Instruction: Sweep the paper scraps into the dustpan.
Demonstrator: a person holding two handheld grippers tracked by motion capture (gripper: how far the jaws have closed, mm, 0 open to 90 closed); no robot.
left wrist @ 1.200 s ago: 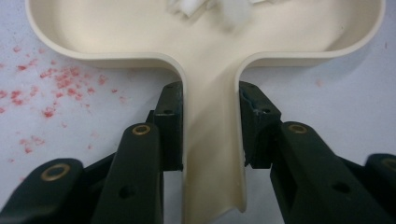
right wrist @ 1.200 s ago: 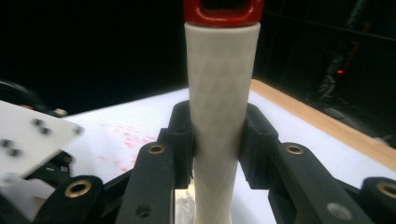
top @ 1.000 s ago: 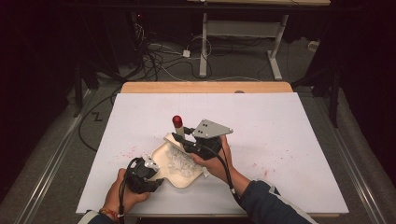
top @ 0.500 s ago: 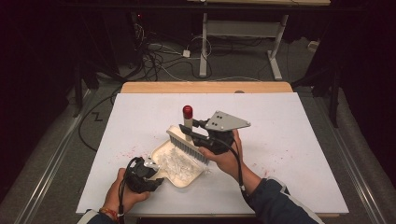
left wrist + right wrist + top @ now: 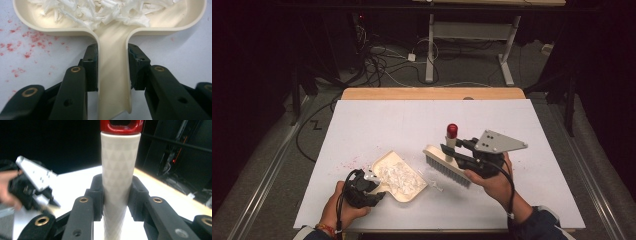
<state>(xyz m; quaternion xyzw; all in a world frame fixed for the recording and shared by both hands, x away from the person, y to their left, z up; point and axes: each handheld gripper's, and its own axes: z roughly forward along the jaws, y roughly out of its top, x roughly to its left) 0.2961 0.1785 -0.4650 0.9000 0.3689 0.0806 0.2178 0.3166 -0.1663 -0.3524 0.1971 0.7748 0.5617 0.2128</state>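
Near the table's (image 5: 362,125) front edge, left of centre, the left gripper (image 5: 371,186) clamps the cream handle of the dustpan (image 5: 399,176); both pads press the handle's sides in the left gripper view. The pan lies flat with white shreds (image 5: 100,10) piled in it. Red specks (image 5: 349,162) dot the sheet just left of it. One loose shred (image 5: 436,186) lies beside the pan's lip. Right of centre, the right gripper (image 5: 450,150) grips the brush (image 5: 447,165) by its white, red-capped handle, bristles held above the sheet.
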